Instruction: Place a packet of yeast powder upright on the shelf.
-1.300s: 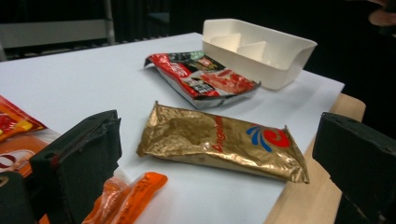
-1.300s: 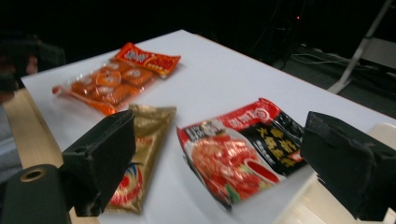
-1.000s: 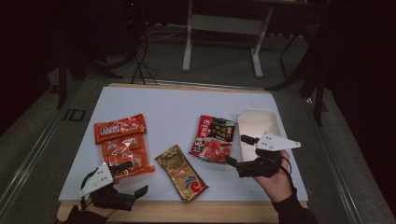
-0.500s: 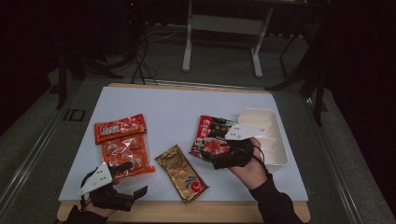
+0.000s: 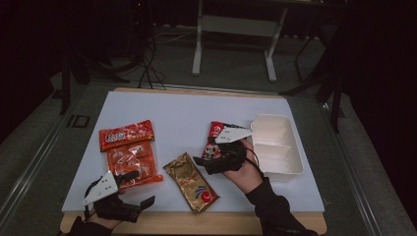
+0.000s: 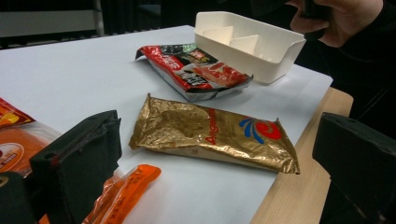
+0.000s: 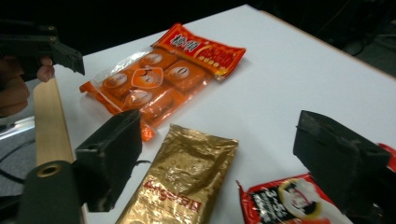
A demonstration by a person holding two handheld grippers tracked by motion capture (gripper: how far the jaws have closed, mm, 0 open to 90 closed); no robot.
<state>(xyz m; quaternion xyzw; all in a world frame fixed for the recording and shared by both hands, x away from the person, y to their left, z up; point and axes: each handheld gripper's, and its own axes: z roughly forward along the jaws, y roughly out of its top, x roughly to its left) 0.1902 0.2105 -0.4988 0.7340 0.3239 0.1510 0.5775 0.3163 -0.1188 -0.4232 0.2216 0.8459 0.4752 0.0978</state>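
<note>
Right tongs (image 5: 204,161), jaws apart and just narrowing slightly with nothing between them, hover over the red packet's (image 5: 215,140) near end; packet lies beside the white tray (image 5: 287,169), long axis running toward the desk's (image 5: 187,108) far edge. Left tongs (image 5: 140,189) apart, idle at the near-left corner.

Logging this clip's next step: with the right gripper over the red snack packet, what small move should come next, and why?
Probably lower the right gripper onto the near edge of the red-and-black printed snack packet and close. Its jaws stand open with nothing between them, the packet lies flat just below beside the white divided plastic tray, and the left gripper rests open at the table's near edge.
</note>
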